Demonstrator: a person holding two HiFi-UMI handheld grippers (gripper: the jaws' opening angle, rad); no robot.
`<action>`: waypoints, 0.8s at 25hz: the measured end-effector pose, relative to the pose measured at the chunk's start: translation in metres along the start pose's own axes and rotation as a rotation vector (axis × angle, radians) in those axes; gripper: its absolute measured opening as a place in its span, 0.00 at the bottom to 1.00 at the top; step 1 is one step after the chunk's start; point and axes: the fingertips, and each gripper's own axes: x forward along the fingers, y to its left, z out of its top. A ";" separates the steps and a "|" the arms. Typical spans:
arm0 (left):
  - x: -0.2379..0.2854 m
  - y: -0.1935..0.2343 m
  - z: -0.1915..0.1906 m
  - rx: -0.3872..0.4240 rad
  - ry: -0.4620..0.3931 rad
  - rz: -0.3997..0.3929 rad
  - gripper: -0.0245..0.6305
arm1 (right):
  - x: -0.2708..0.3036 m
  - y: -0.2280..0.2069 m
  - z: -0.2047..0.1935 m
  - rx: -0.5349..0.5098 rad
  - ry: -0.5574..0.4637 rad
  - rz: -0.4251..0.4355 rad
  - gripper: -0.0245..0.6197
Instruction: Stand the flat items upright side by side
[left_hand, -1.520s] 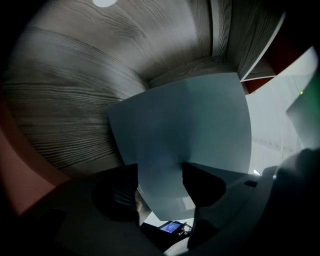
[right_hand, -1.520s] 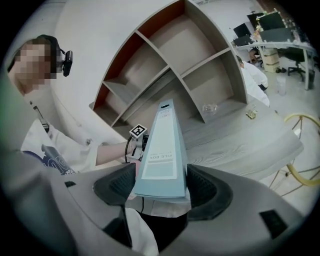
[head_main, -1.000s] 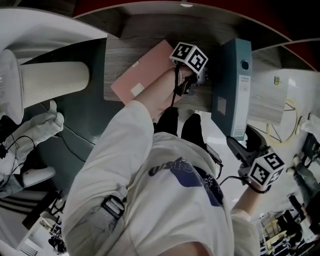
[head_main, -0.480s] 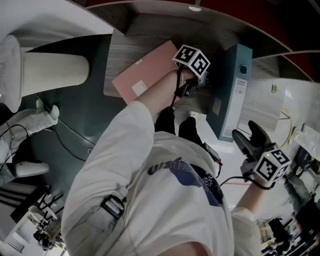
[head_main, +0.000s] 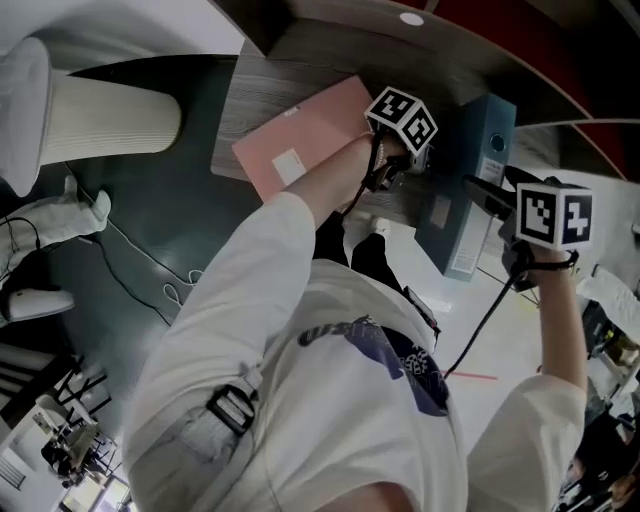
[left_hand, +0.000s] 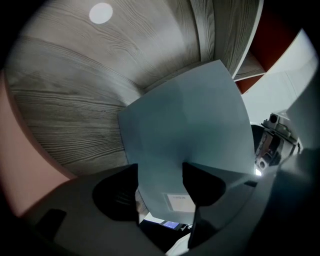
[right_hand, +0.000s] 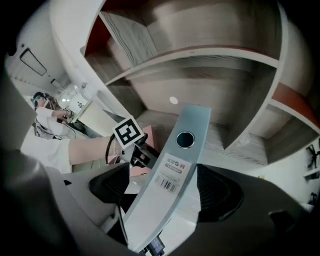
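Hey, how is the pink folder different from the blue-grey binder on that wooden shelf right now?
The pink folder lies flat, broad face up; the blue-grey binder stands on edge, slightly tilted. The binder shows a wide spine with a finger hole and barcode label; the folder shows only its pale pink cover. Both sit on the wooden shelf.

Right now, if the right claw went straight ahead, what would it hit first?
The right claw would likely meet the binder spine; its jaws, having just opened wider, flank it.
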 end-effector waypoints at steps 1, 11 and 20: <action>0.000 0.000 0.000 -0.003 -0.003 -0.003 0.44 | 0.005 -0.004 -0.002 0.010 0.031 -0.015 0.64; -0.004 -0.003 -0.003 -0.026 -0.036 -0.026 0.44 | 0.035 -0.018 -0.018 0.134 0.211 -0.064 0.64; -0.002 -0.004 -0.006 -0.035 -0.046 -0.033 0.44 | 0.043 -0.020 -0.018 0.118 0.244 -0.134 0.64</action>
